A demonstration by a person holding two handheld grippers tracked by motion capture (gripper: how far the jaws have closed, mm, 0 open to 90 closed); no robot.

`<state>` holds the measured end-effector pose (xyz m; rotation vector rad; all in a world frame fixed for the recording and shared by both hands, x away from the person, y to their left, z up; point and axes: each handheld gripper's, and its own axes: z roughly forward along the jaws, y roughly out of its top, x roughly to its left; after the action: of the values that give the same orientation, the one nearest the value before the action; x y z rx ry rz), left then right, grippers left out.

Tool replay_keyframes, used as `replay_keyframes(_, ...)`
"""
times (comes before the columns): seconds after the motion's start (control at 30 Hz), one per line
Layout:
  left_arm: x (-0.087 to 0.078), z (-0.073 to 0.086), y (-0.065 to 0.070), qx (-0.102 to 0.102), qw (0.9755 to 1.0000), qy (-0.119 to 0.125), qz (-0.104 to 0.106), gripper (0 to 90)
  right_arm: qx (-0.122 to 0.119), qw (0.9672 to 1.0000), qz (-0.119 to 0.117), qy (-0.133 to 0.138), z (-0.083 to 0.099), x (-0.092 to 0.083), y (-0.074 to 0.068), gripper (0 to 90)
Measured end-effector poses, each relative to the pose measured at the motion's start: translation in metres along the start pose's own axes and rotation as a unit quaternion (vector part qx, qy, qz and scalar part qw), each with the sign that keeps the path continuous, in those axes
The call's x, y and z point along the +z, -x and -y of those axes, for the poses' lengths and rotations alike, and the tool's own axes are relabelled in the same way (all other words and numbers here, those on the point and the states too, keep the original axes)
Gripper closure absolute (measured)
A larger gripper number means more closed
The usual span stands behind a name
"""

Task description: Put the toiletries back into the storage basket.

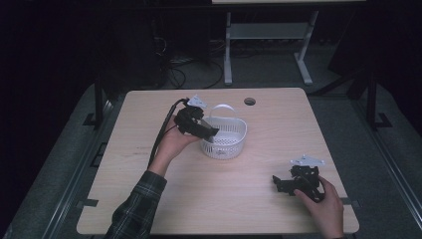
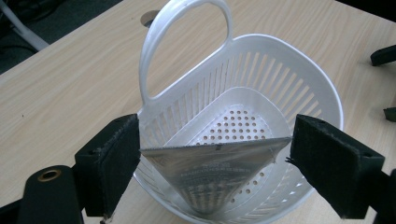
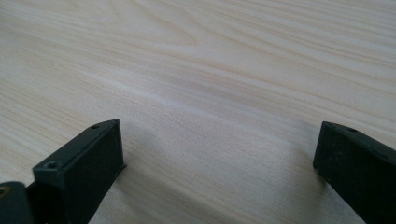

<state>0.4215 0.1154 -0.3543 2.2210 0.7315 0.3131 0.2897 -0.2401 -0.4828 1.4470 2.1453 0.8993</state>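
A white plastic basket (image 1: 226,137) with slotted walls, a perforated floor and an upright loop handle stands a little left of the middle of the table, toward the far side. Inside it a flat silver foil pouch (image 2: 212,175) with dark print stands on its narrow end, its wide straight top edge level with the near rim and leaning against the near wall. In the left gripper view the handle rises at the basket's far left.

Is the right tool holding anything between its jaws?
No, in the right gripper view the right tool has its jaws wide apart with bare wooden table between them.
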Motion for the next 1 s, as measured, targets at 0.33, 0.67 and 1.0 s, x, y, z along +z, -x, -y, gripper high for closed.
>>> replay_keyframes(0.33,-0.015,0.003,0.0,0.002,1.0,0.007,0.0,15.5,0.0,1.0,0.0,0.0,0.0,0.0,0.0,1.0)
replay_keyframes(0.67,-0.034,0.014,0.002,0.008,0.9999,0.012,-0.006,15.4,0.0,1.0,0.0,0.0,0.0,0.0,0.0,1.0)
replay_keyframes(1.0,-0.052,0.033,0.001,0.006,0.9997,0.019,-0.015,15.5,0.0,1.0,0.0,0.001,0.0,0.0,0.0,1.0)
